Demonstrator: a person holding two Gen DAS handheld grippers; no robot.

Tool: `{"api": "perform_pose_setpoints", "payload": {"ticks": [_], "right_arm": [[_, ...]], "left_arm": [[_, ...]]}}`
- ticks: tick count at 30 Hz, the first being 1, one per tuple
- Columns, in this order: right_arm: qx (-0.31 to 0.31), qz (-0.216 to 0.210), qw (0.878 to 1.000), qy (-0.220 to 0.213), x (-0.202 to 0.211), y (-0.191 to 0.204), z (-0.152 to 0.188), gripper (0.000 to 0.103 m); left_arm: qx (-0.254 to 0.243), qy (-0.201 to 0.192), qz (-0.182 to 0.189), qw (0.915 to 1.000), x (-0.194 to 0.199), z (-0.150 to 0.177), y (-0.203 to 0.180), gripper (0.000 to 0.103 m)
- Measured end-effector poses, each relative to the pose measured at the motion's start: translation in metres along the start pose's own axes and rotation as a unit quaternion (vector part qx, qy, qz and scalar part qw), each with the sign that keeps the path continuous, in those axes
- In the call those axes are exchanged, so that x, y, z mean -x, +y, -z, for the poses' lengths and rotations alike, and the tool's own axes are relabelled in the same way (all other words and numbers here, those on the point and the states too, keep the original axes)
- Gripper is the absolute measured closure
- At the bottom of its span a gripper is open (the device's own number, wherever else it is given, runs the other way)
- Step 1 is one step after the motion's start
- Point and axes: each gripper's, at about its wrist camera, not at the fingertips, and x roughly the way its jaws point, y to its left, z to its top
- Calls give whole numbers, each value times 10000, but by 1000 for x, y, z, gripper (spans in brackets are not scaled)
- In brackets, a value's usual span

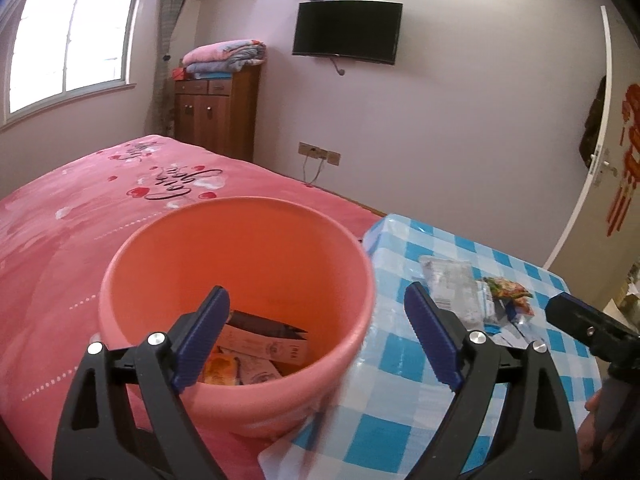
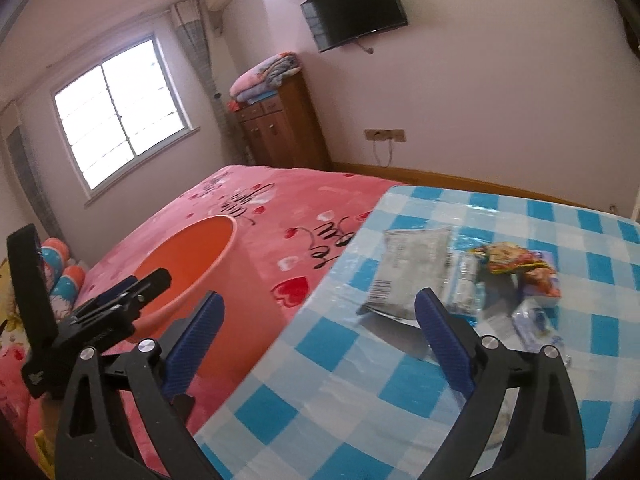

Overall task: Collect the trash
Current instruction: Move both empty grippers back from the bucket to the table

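An orange bucket (image 1: 240,280) stands against the pink bed, beside the table's left edge. Boxes and wrappers (image 1: 264,344) lie in its bottom. My left gripper (image 1: 316,292) hangs open over the bucket's near rim, nothing between its blue pads. My right gripper (image 2: 320,296) is open and empty above the checked table's left edge. Ahead of it lie a grey wrapper (image 2: 408,276), a colourful snack wrapper (image 2: 516,262) and a clear plastic packet (image 2: 536,320). The bucket (image 2: 188,256) and left gripper (image 2: 132,284) show at the left of the right wrist view.
The table (image 2: 340,380) wears a blue-and-white checked plastic cloth. The bed (image 1: 80,240) fills the left. A wooden cabinet (image 1: 216,116) with folded blankets, a wall TV (image 1: 347,32) and a white door (image 1: 600,160) stand behind.
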Motion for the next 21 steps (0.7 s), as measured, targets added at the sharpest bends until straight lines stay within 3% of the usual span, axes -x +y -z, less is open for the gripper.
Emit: {"api": "perform_pose_setpoints", "payload": {"ticks": [21], "right_arm": [[-232,138,9994,-197,13,-32,22,5]], "left_arm": [[-413,171,361,9983,-1,22,-42,13]]}}
